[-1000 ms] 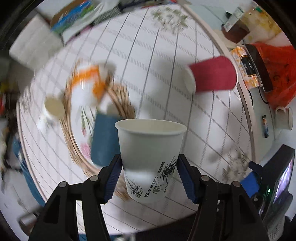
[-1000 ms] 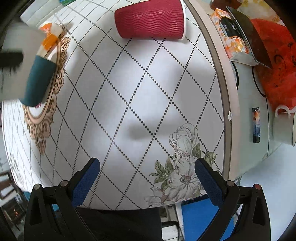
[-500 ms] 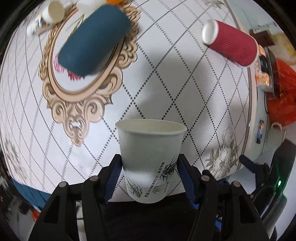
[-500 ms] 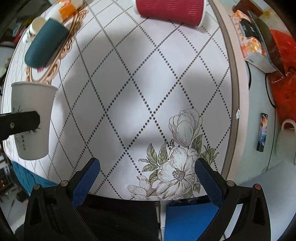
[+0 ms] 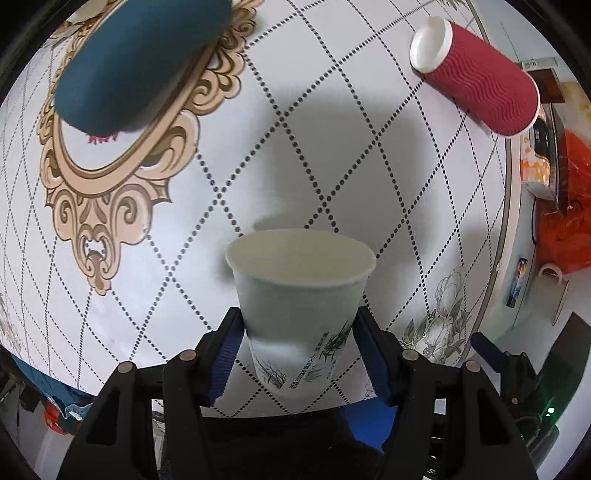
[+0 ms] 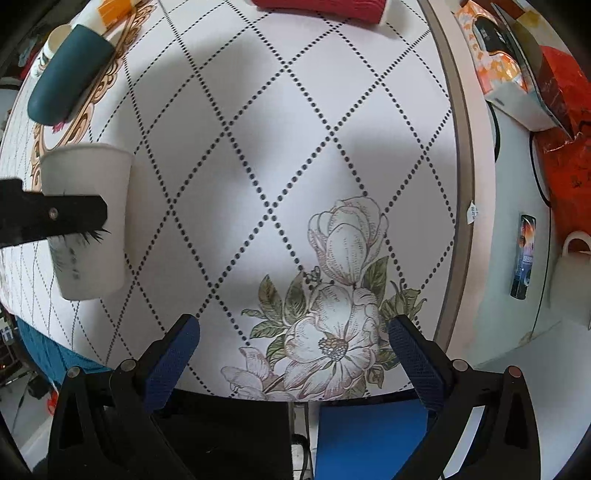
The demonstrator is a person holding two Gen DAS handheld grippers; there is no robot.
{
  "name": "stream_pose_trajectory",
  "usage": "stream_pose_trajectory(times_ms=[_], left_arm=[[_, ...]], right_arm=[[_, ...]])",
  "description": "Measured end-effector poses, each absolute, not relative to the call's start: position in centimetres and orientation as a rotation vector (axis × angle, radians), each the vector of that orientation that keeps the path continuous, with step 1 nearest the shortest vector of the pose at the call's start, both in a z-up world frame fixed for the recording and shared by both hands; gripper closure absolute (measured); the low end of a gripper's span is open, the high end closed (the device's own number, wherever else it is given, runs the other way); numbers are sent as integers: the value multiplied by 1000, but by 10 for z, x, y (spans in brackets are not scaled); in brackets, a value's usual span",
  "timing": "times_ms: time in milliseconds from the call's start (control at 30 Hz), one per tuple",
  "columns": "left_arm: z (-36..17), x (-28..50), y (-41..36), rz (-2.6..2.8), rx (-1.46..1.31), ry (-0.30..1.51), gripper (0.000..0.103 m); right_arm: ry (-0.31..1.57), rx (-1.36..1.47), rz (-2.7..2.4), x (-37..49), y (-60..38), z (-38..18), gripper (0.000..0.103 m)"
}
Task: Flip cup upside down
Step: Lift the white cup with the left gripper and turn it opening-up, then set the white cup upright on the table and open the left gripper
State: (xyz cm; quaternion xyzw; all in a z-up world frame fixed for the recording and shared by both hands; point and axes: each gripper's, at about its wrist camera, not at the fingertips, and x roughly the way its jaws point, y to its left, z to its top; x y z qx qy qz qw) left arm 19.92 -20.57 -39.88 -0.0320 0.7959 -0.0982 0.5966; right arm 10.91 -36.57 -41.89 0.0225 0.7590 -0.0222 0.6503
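Near the table's (image 6: 448, 155) front edge, over bare cloth, the left gripper (image 5: 299, 354) clamps a white cup (image 5: 299, 295); the right gripper (image 6: 295, 354) gapes wide, empty.

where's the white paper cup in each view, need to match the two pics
Left wrist: the white paper cup is low in the centre, clamped between the left gripper fingers.
Right wrist: the same cup is at the left edge, with a black finger across it; the right gripper is open and holds nothing.
Shared landmark: the red ribbed cup lying on its side.
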Motion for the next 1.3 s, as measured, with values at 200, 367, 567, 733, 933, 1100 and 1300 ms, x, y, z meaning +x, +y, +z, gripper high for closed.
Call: stream_pose_trajectory(times_ms=[200, 367, 567, 733, 933, 1100, 1300], left_arm=[[-403, 198, -216, -241, -58, 1835, 42], [-403, 198, -219, -248, -28, 1823, 42], [-405, 195, -224, -253, 10, 1810, 20], [-401, 197, -220, -253, 8, 1785, 18], [-384, 201, -209, -257, -3, 1748, 18], [-353, 201, -191, -212, 44, 1647, 18], [-322, 187, -151, -116, 110, 1543, 18]], right_arm=[[1723, 54, -70, 102, -365, -416, 0], [1725, 49, -78, 112, -371, -419, 0], [1721, 55, -83, 116, -365, -414, 0], [1721, 56, -83, 117, -366, -416, 0], [1714, 65, -83, 116, -366, -414, 0], [1694, 93, -76, 117, -362, -397, 0], [1633, 147, -29, 121, -340, -362, 0]])
